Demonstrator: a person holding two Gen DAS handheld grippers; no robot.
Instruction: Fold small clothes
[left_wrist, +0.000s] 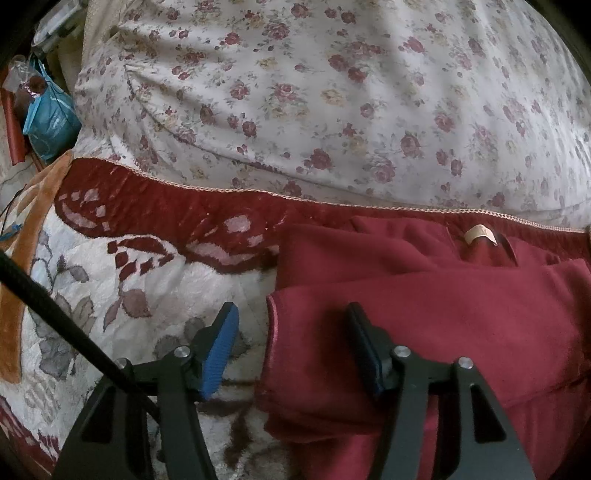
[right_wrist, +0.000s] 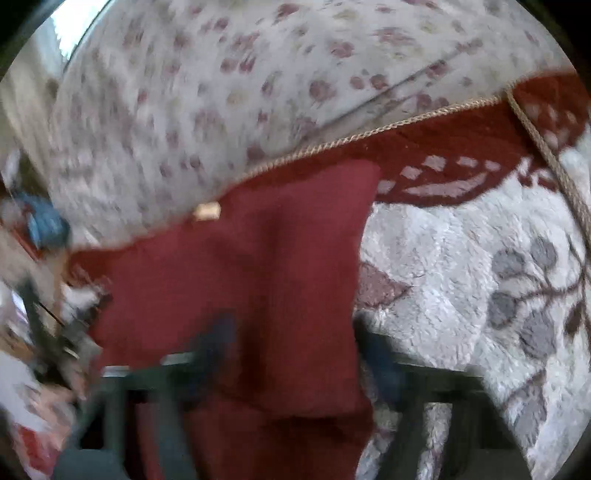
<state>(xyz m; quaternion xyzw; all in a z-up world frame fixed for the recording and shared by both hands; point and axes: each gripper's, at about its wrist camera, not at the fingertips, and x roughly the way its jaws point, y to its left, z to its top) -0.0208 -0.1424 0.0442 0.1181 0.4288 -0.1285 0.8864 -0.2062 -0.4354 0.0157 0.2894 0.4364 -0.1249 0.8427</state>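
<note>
Left fingers: the left gripper (left_wrist: 291, 343) stands released, its blue-padded finger (left_wrist: 219, 354) over the blanket and the other finger over the garment's edge; nothing is pinched between them.
Right fingers: the right gripper (right_wrist: 291, 354) is badly blurred; its two fingers straddle a strip of the red cloth, but whether the pads press on it cannot be told.
Garment: the dark red garment (left_wrist: 443, 317) lies on the plush blanket, just beside the braided border, with a pale neck label (left_wrist: 480, 234) showing near its far edge.
Fold so far: in the left wrist view one layer lies over another, with a straight folded edge running across the cloth, so at least one fold looks made; the right wrist view shows a narrow, roughly rectangular shape.
Left to do: judging by the long shape and the loose lower end near both grippers, another fold across and some smoothing seem to remain.
Bed surface: a floral blanket (left_wrist: 110, 295) in white, grey and red carries the work; a rose-print cover (left_wrist: 332, 92) bulges behind it.
Beyond: a blue bag (left_wrist: 51, 118) sits off the bed at the far left.
</note>
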